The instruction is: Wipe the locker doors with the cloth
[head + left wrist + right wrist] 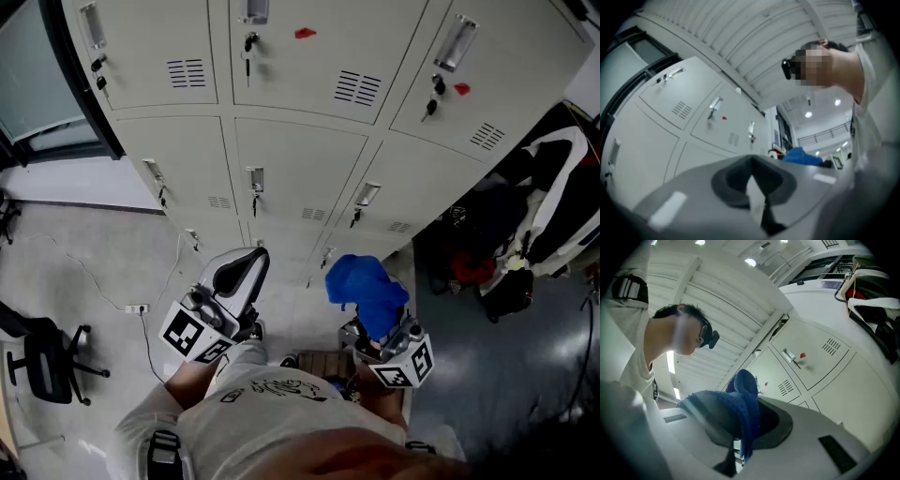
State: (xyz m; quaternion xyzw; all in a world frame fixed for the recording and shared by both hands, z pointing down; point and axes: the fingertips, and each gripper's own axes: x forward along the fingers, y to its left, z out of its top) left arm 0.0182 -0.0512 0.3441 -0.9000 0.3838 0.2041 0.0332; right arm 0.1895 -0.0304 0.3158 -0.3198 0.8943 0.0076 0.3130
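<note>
- Head view: the left gripper point(251, 261) and the right gripper point(380, 342) are both held low in front of a bank of pale locker doors point(300, 169). A blue cloth point(366, 286) is bunched over the front of the right gripper, just before the lower doors. This view does not show whether it touches them. The left gripper points at the lower doors beside it and carries nothing. Two small red tags point(306, 33) sit on the upper doors. A heap of bags point(525, 216) lies right of the lockers, and an office chair point(52, 361) stands on the floor at the left.
- Left gripper view: the jaws are pressed together with nothing between them. The locker doors fill the left side, and the blue cloth shows small in the middle distance to the right. The person's head and shoulder are at the upper right.
- Right gripper view: the jaws pinch the blue cloth, which rises in a fold above them and drapes over to the left. The locker doors lie beyond on the right, apart from the cloth.
</note>
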